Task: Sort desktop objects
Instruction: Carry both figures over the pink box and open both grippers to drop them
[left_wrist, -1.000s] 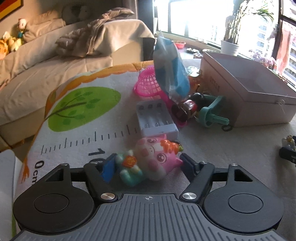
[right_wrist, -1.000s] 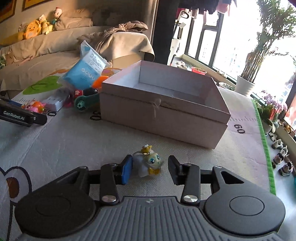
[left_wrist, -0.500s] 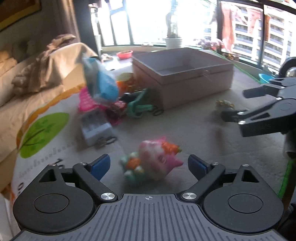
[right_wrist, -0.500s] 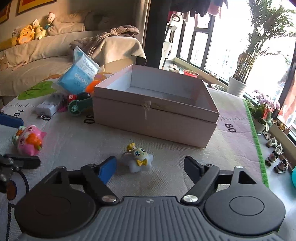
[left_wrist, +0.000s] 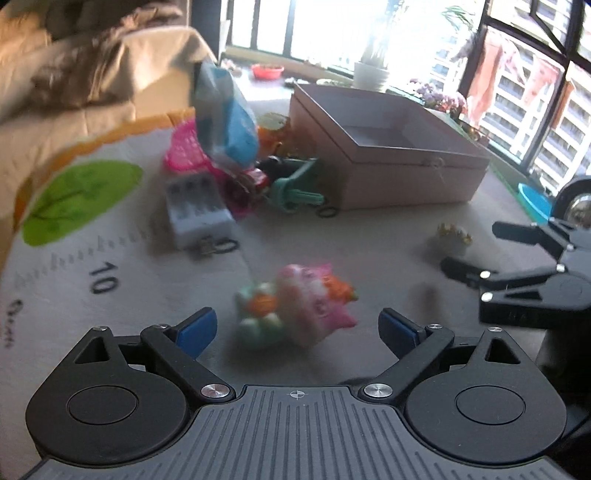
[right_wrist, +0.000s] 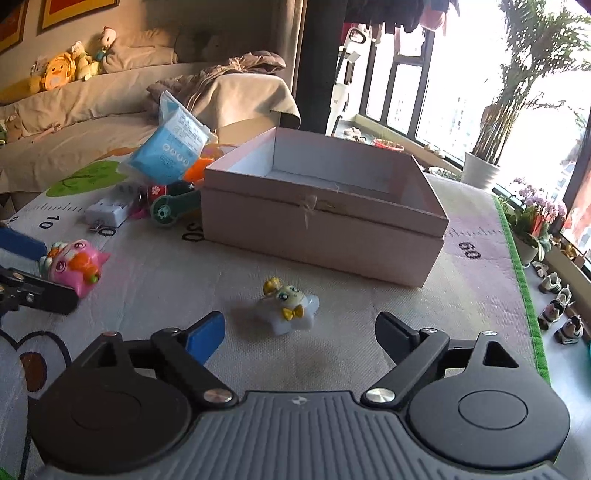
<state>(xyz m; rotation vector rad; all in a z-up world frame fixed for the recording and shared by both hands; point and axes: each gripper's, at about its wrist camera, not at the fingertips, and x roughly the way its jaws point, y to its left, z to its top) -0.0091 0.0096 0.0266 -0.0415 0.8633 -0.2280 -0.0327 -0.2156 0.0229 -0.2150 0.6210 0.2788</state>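
Observation:
A pink pig toy (left_wrist: 306, 302) lies on the mat between the wide-apart fingers of my left gripper (left_wrist: 297, 325), touching neither pad; it is blurred. The same pig toy (right_wrist: 75, 264) appears at the left of the right wrist view, beside the left gripper (right_wrist: 26, 269). A small white star toy with a yellow figure (right_wrist: 291, 306) lies just ahead of my right gripper (right_wrist: 299, 330), whose jaws are opening clear of it. From the left wrist view the right gripper (left_wrist: 480, 249) sits by that star toy (left_wrist: 452, 238). An open pink box (right_wrist: 325, 229) stands behind.
Left of the box (left_wrist: 406, 177) is a pile: a blue packet (right_wrist: 170, 147), a white battery charger (left_wrist: 195, 206), a green toy (right_wrist: 173, 206) and a pink basket (left_wrist: 183, 151). The mat's green edge (right_wrist: 524, 288) runs along the right, with small shoes beyond. A sofa lies behind.
Both grippers' jaws have spread wide, away from the toys they were close around. The left gripper has swung right, bringing the box and the right gripper into its view.

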